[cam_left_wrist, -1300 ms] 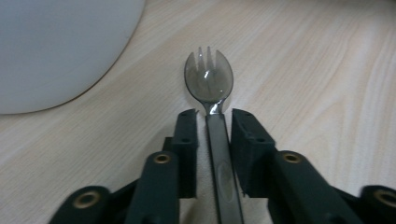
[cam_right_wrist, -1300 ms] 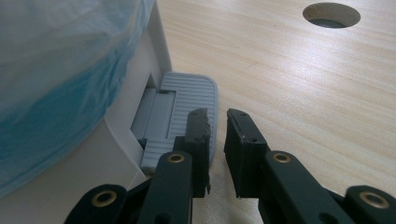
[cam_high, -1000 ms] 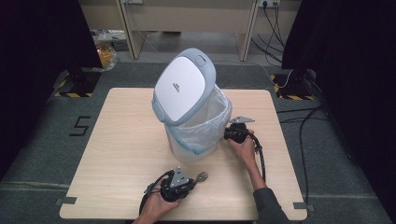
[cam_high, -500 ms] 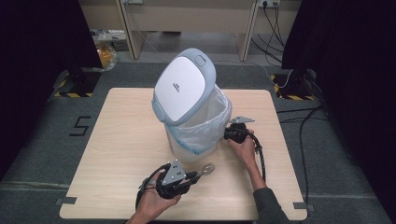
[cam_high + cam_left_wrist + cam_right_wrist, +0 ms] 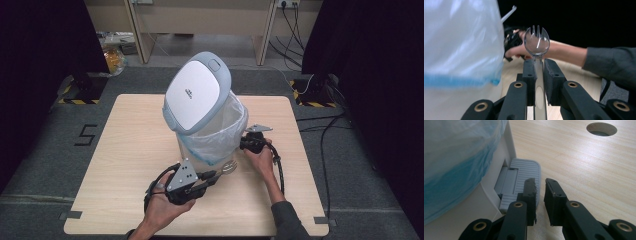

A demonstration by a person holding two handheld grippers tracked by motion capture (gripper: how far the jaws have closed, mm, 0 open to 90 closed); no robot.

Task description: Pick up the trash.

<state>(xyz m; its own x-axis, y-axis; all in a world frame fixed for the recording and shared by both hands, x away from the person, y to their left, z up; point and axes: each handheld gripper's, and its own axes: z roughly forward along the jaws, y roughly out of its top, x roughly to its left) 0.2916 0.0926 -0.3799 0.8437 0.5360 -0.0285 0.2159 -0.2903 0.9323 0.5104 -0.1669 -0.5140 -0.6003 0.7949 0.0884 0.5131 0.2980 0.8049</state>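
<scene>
Left gripper (image 5: 212,176) pinches a clear spork (image 5: 536,43) by its handle, at 6 o'clock of the pedal bin (image 5: 210,135). Right gripper (image 5: 540,185), jaws nearly together and empty, presses the pedal (image 5: 524,180) at 3 o'clock; lid (image 5: 196,95) up. Risk: pedal slips, lid drops on spork.

A dark numeral "5" (image 5: 88,135) is marked on the grey floor (image 5: 45,160).

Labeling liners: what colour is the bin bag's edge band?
Blue band on a translucent white bag; left gripper view.
</scene>
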